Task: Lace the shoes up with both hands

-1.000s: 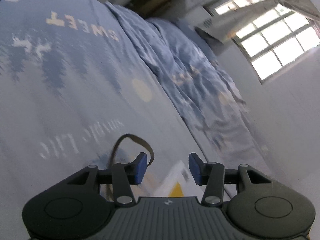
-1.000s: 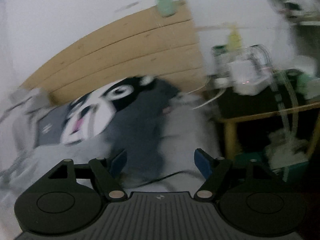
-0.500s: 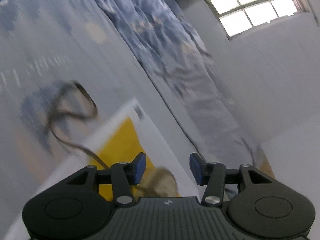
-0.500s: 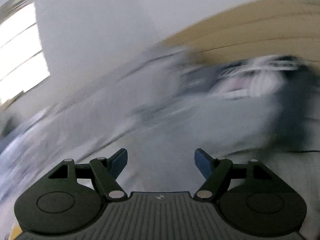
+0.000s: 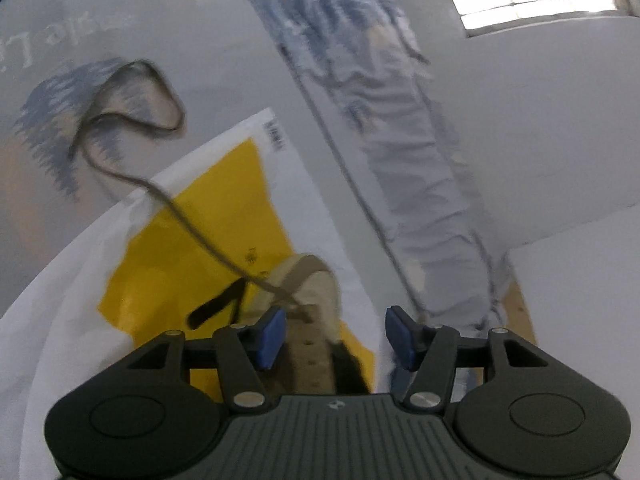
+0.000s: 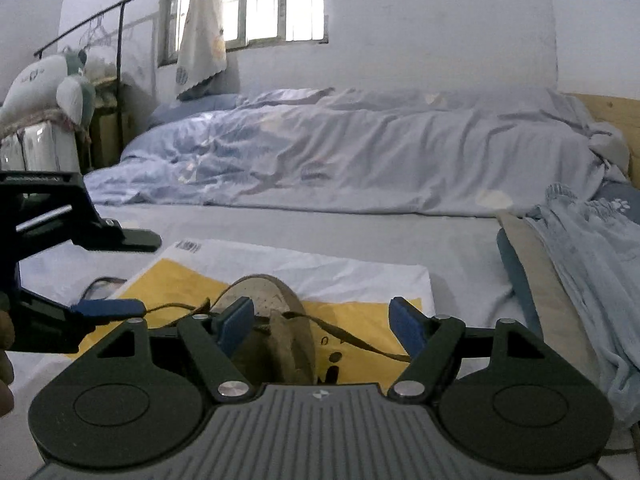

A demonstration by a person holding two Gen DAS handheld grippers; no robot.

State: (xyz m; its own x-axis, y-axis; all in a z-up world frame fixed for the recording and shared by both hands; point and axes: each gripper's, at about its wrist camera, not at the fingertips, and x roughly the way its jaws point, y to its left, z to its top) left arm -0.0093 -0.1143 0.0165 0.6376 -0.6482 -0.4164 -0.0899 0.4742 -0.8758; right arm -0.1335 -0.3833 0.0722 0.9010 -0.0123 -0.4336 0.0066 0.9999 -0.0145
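A tan shoe [image 5: 316, 292] [image 6: 276, 304] lies on a yellow and white plastic bag [image 5: 192, 240] [image 6: 360, 272] on the bed. Its brown lace [image 5: 132, 120] trails off the bag in a loose loop over the sheet, and the other end [image 6: 352, 340] runs off to the right. My left gripper [image 5: 336, 336] [image 6: 146, 274] hovers just over the shoe with its jaws opening. The lace passes close by its left pad, and no pad presses on anything. My right gripper [image 6: 320, 328] is open above the shoe's tongue, gripping nothing.
A crumpled pale blue duvet [image 6: 340, 152] fills the far side of the bed under a window [image 6: 264, 0]. A pillow and a blue cloth [image 6: 580, 264] lie at the right by a wooden headboard [image 6: 616, 112]. A plush toy [image 6: 48, 80] and a clothes rail stand at the left.
The left view has tipped down from the bare sheet onto the bag and shoe, and its jaws stand a little wider. The right view has swung from the headboard round to the bed and shoe.
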